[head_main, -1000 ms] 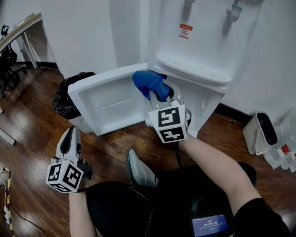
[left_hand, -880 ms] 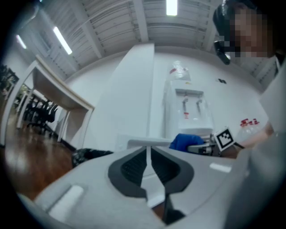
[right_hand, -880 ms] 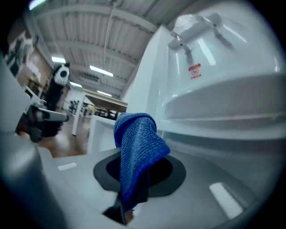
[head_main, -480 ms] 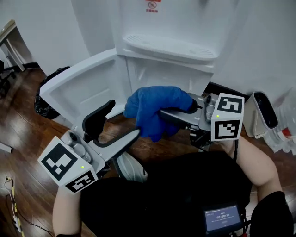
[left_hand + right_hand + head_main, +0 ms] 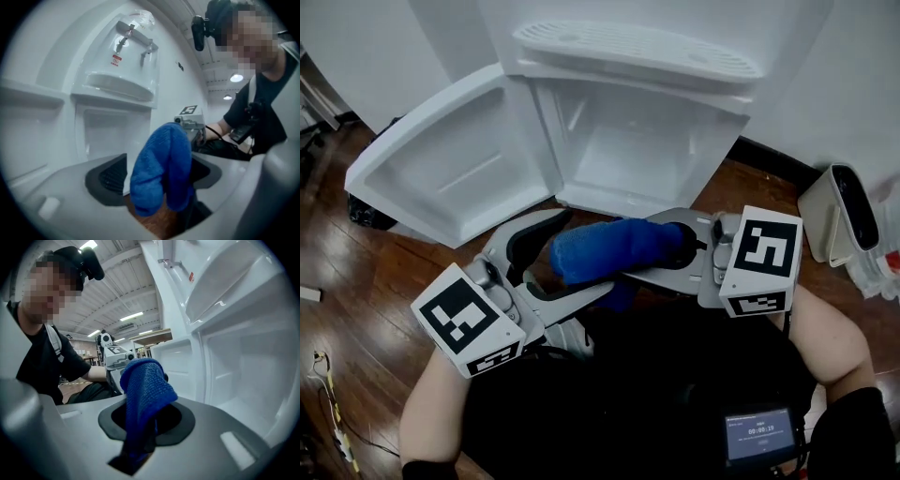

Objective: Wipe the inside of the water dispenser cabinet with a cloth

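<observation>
Pinching the cloth near one end, the right gripper reaches in from the right with its jaws pressed tight on the blue fabric. In the right gripper view the cloth wells up out of the narrow slot between the jaws and folds over to one side.

From the lower left comes the left gripper, its jaws spread wide and just now opening. The free end of the cloth sits between them. In the left gripper view it hangs there as a doubled fold, with a clear gap to the pad on the left. It lies close to the other pad, and I cannot tell whether it brushes that one. Neither pad squeezes it.

Both grippers point toward each other, so the cloth stretches nearly level between them.

Just beyond them the cabinet stands open, its door swung out to the left and the drip tray above it. The cloth is outside the cabinet, in front of the opening, over the person's lap and the wood floor.
</observation>
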The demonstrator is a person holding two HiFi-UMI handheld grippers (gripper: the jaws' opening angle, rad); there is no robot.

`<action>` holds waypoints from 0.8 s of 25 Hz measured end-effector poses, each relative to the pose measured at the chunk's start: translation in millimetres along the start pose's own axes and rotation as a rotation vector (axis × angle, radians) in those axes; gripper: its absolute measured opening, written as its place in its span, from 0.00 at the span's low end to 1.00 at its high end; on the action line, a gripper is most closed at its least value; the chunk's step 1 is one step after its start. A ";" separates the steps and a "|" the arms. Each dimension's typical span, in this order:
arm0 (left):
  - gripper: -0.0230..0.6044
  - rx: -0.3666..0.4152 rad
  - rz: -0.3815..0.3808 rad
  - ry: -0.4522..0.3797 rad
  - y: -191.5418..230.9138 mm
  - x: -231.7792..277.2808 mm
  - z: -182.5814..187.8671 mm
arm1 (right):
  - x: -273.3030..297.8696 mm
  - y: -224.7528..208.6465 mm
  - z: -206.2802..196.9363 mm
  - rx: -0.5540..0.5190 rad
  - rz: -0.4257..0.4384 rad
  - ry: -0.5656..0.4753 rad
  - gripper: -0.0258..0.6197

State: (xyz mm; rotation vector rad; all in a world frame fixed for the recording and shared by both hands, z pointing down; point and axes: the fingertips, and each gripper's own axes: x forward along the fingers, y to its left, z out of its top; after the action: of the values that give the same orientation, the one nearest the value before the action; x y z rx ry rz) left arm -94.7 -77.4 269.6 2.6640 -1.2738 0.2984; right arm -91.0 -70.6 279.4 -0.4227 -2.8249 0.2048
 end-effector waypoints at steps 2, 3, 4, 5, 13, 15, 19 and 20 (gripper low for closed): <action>0.50 0.012 -0.068 -0.029 -8.2 -6.1 -0.2 | 1.4 5.0 -1.8 0.012 0.036 -0.011 0.17; 0.49 0.009 -0.094 -0.049 -11.3 -9.6 2.9 | 1.5 8.7 0.3 0.026 0.062 -0.032 0.17; 0.49 -0.002 -0.123 -0.067 -14.7 -12.8 6.3 | 1.4 13.7 3.6 0.036 0.092 -0.057 0.17; 0.49 -0.015 -0.158 -0.081 -19.5 -15.6 9.2 | 1.0 19.9 7.0 0.039 0.126 -0.079 0.17; 0.59 -0.015 -0.301 -0.100 -51.4 -26.3 13.1 | 6.2 54.1 9.7 -0.038 0.206 -0.084 0.17; 0.67 0.038 -0.283 -0.094 -53.8 -27.1 13.3 | 7.1 59.0 7.9 -0.084 0.201 -0.069 0.17; 0.70 0.206 -0.279 -0.027 -66.6 -26.7 4.2 | 6.9 79.0 12.9 -0.230 0.191 -0.061 0.17; 0.68 0.236 -0.282 -0.016 -70.0 -26.8 3.0 | 6.2 80.8 12.8 -0.253 0.184 -0.059 0.17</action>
State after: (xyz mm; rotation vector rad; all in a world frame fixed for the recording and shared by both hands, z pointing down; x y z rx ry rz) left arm -56.1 -14.8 255.1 3.0015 -0.8979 0.4085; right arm -78.9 6.5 254.4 -0.7438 -2.8786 -0.1084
